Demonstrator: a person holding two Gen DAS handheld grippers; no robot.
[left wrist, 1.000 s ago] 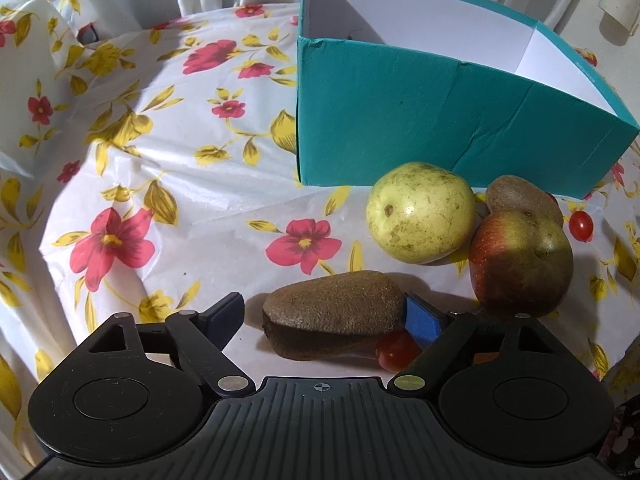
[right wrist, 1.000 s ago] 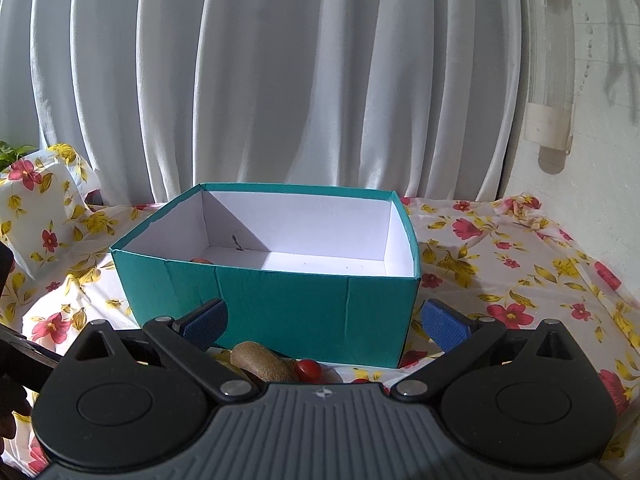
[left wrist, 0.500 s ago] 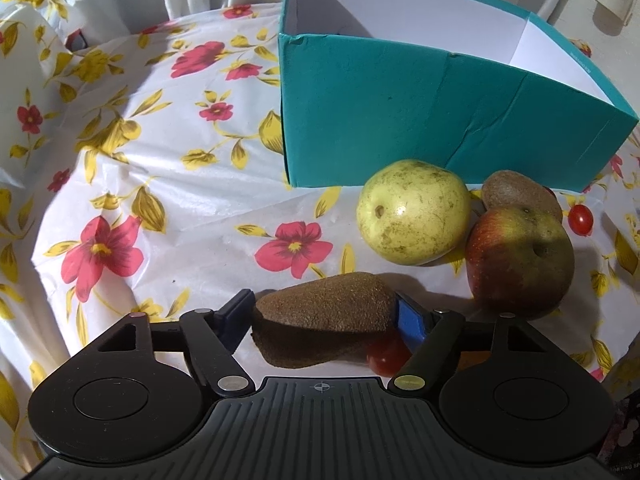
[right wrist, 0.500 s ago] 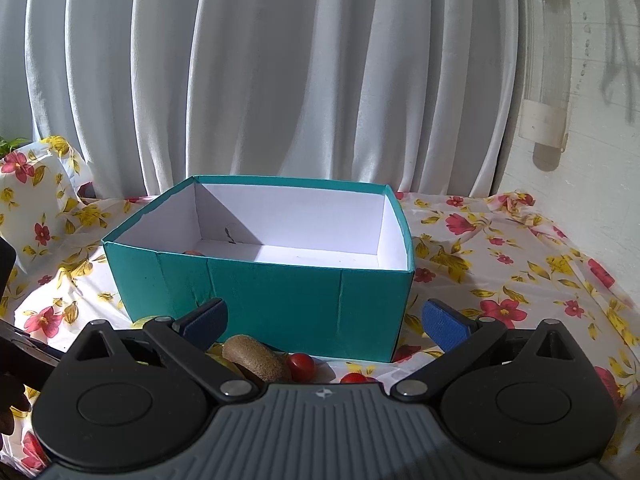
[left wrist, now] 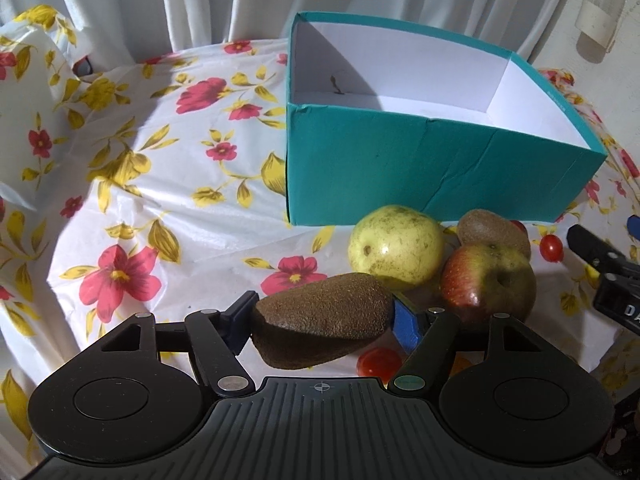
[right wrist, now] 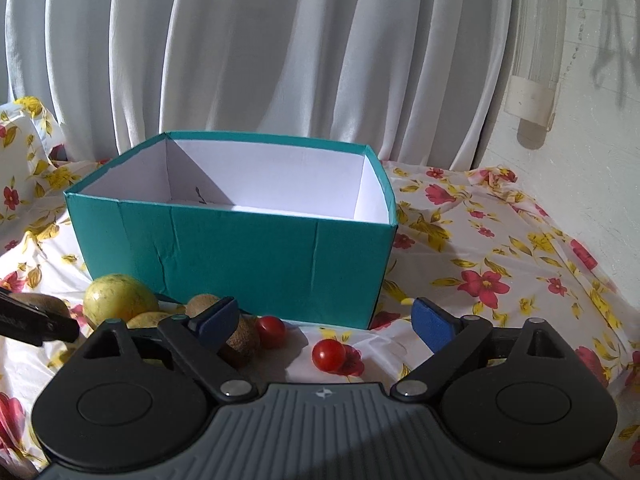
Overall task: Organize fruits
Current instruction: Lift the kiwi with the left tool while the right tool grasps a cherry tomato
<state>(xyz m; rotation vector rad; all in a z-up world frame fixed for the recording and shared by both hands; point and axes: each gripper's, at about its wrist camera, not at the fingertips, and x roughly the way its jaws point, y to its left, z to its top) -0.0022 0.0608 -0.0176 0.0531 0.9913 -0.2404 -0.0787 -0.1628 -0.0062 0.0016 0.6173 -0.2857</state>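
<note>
1. Gripping a long brown kiwi [left wrist: 324, 320] crosswise, the left gripper [left wrist: 322, 320] has both blue pads against the fruit's ends; its jaws have just been closing onto it, and the kiwi sits clear of the cloth at 6 o'clock in the left wrist view.
2. Directly beneath that kiwi, at 5 o'clock, a cherry tomato [left wrist: 378, 361] lies on the floral tablecloth [left wrist: 160, 184].
3. At 3 o'clock from the held kiwi, a yellow-green apple [left wrist: 396, 244] touches a red-green apple [left wrist: 488, 280]; a second kiwi [left wrist: 492, 232] lies just behind them, with another cherry tomato [left wrist: 552, 247] beside it.
4. At 12 o'clock, the teal box [left wrist: 420, 168] stands open-topped, white inside, just behind the fruit group.
5. The right gripper [right wrist: 326, 322] is spread, nothing between its pads; its jaws have just been closing slightly. One cherry tomato [right wrist: 329, 355] lies on the cloth between them, untouched, and another [right wrist: 271, 331] sits near the left pad beside a round kiwi [right wrist: 242, 338].
6. White curtains [right wrist: 280, 48] hang behind the table at 12 o'clock.
</note>
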